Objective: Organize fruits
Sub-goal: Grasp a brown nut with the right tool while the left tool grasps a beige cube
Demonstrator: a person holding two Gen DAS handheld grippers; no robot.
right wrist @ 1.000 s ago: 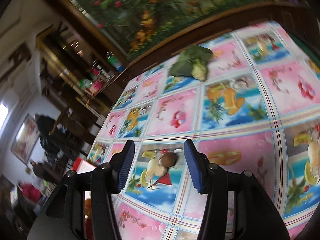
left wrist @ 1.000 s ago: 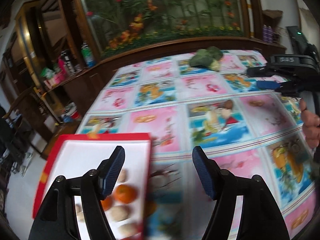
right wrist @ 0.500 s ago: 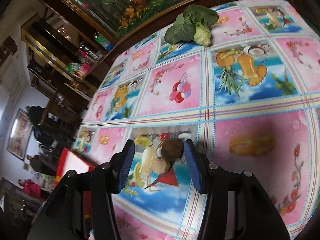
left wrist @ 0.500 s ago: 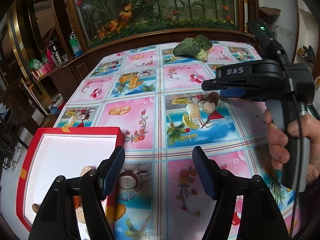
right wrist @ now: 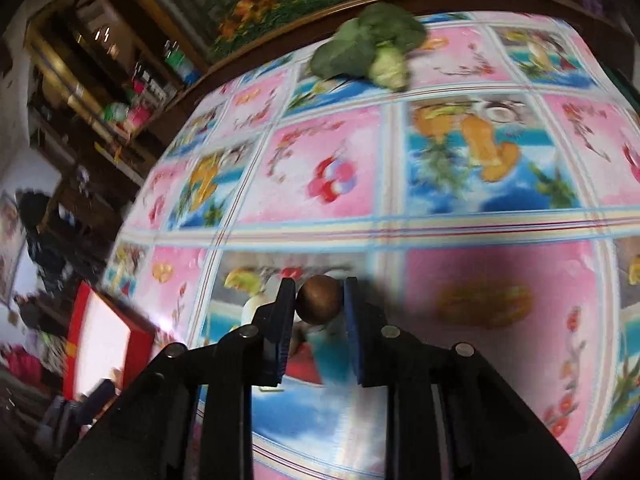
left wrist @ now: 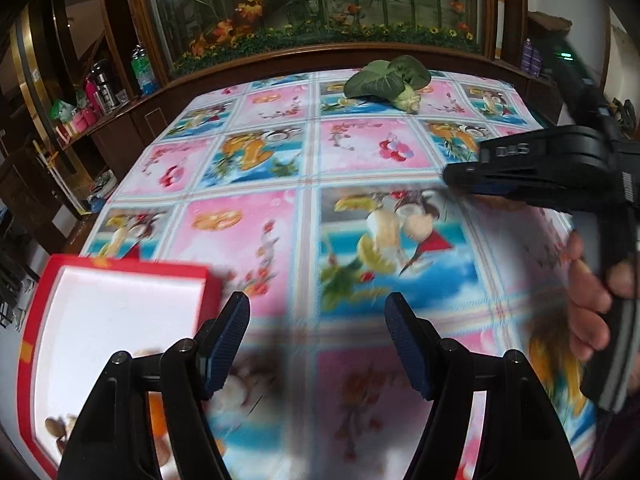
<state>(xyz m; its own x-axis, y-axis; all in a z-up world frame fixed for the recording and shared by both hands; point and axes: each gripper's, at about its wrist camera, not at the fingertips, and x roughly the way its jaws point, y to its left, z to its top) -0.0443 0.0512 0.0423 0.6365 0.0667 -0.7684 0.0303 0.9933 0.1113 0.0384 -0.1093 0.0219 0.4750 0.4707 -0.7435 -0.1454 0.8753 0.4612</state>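
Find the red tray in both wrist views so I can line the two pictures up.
Left wrist: the red tray is at lower left, partly behind the left tongs; blurred fruit lies in its near end.
Right wrist: the tray is at the left edge, small and blurred, left of the right tongs.
Shared landmark: the leafy green vegetable at the table's far end.

A leafy green vegetable [left wrist: 390, 80] lies near the far edge of my table, on a tablecloth [left wrist: 280, 236] of pink and blue squares printed with fruit. Beyond that edge a dark wooden ledge [left wrist: 280, 60] runs under a big glass case of bamboo and orange flowers [left wrist: 320, 0]. Bottles and cups [left wrist: 100, 92] crowd the shelf past the far left corner.
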